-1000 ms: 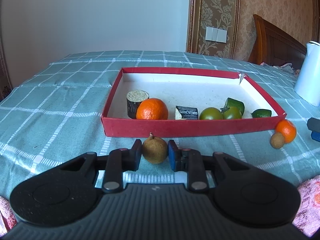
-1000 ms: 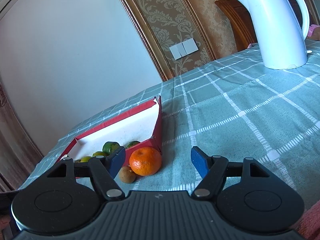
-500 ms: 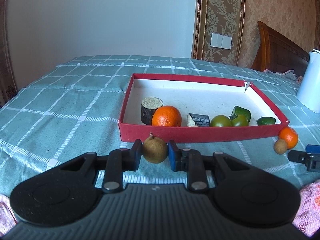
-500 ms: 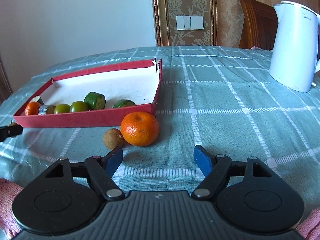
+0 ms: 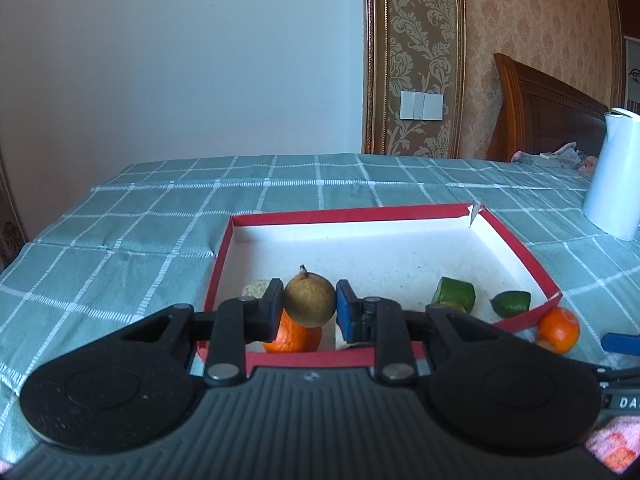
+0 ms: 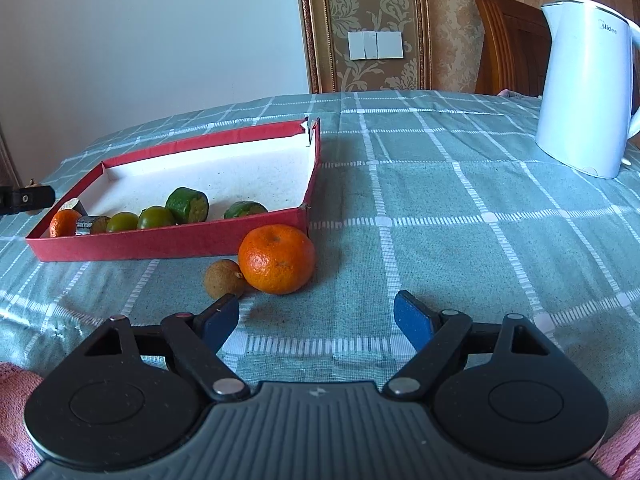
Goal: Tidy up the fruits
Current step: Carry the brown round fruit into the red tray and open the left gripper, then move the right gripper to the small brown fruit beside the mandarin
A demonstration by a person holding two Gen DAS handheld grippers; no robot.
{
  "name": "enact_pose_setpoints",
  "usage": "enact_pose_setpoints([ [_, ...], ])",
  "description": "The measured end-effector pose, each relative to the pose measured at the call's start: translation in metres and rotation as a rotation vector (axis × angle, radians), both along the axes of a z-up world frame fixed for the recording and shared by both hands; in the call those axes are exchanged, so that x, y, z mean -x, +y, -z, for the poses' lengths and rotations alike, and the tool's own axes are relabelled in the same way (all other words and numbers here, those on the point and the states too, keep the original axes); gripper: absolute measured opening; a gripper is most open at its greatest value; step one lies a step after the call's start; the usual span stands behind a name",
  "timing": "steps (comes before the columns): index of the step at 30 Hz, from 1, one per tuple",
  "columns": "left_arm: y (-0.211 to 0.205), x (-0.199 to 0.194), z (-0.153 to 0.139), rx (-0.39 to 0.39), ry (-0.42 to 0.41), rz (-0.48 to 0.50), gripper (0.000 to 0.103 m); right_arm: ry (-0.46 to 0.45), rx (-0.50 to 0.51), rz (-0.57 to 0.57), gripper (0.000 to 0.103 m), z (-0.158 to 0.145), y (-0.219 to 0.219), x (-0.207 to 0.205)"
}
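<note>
Your left gripper (image 5: 309, 312) is clamped on a small brown longan (image 5: 310, 300), its blue pads pressed to either side of the fruit, stem end up. You hold it lifted over the near left part of the red tray (image 5: 516, 240), above an orange (image 5: 294, 336) that lies inside against the near wall. Further right in the tray sit a cut green fruit (image 5: 457, 290) and a green lime piece (image 5: 511, 303). Outside the tray's near right corner, on the checked green tablecloth (image 5: 120, 240), a second orange (image 5: 558, 329) rests just beside the wall.

Your right gripper (image 6: 317, 320) is spread wide and holds nothing, hovering low over the tablecloth. Just beyond its fingertips that same loose orange (image 6: 277, 258) lies touching a second longan (image 6: 224, 278) on its left, both just near of the tray's front wall (image 6: 168, 242). Inside the tray you can see a row along the near wall: an orange at the far left, then two round green fruits (image 6: 140, 220), the cut green piece and the lime. A white kettle (image 6: 584, 92) stands far right, well apart from the fruit
</note>
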State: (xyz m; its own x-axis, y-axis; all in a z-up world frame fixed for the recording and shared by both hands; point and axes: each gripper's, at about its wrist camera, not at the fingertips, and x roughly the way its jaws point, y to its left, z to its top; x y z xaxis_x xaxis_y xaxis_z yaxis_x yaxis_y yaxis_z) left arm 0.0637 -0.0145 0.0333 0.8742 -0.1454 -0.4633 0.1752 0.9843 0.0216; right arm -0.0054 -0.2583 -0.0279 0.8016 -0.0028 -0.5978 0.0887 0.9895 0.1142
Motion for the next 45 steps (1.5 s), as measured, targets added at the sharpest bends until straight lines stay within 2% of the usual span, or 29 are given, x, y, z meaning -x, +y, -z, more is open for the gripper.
enact_pose_setpoints([
  [10, -0.018, -0.053, 0.011, -0.07, 0.058, -0.069, 0.028, -0.005, -0.014, -0.002, 0.086, 0.0, -0.001, 0.0],
  [12, -0.019, -0.054, 0.013, -0.076, 0.064, -0.077, 0.057, -0.006, -0.018, -0.004, 0.086, 0.0, -0.001, 0.0],
  [13, -0.019, -0.053, 0.013, -0.079, 0.06, -0.082, 0.066, -0.007, -0.02, -0.004, 0.086, 0.0, -0.001, 0.001],
  [14, -0.02, -0.051, 0.013, -0.079, 0.056, -0.087, 0.082, -0.009, -0.024, -0.004, 0.086, 0.0, -0.002, 0.001],
  [15, -0.02, -0.048, 0.013, -0.074, 0.049, -0.089, 0.087, -0.01, -0.027, -0.004, 0.086, 0.0, -0.002, 0.001],
  [18, -0.02, -0.04, 0.012, -0.076, 0.043, -0.076, 0.087, -0.012, -0.034, -0.004, 0.086, 0.0, -0.003, 0.002],
  [24, -0.011, -0.019, 0.011, -0.058, 0.054, -0.093, 0.101, -0.012, -0.032, -0.004, 0.086, 0.0, -0.003, 0.001],
  [27, -0.004, -0.007, 0.014, -0.046, 0.055, -0.098, 0.103, -0.008, -0.02, 0.001, 0.086, 0.0, -0.002, 0.001],
  [32, 0.013, 0.01, 0.02, -0.018, 0.064, -0.114, 0.103, -0.009, -0.011, 0.008, 0.086, 0.0, 0.0, 0.001],
  [37, 0.028, 0.013, 0.041, -0.013, 0.091, -0.153, 0.103, -0.055, -0.039, 0.005, 0.086, -0.003, -0.004, 0.008],
  [40, 0.04, 0.011, 0.048, 0.031, 0.129, -0.159, 0.103, -0.076, 0.001, -0.009, 0.086, -0.006, 0.001, 0.014],
  [41, 0.045, 0.013, 0.047, 0.061, 0.109, -0.166, 0.103, -0.081, 0.017, -0.014, 0.086, -0.007, 0.003, 0.016],
  [45, 0.046, 0.016, 0.047, 0.072, 0.087, -0.157, 0.103, -0.117, 0.08, -0.051, 0.086, -0.014, 0.013, 0.027],
])
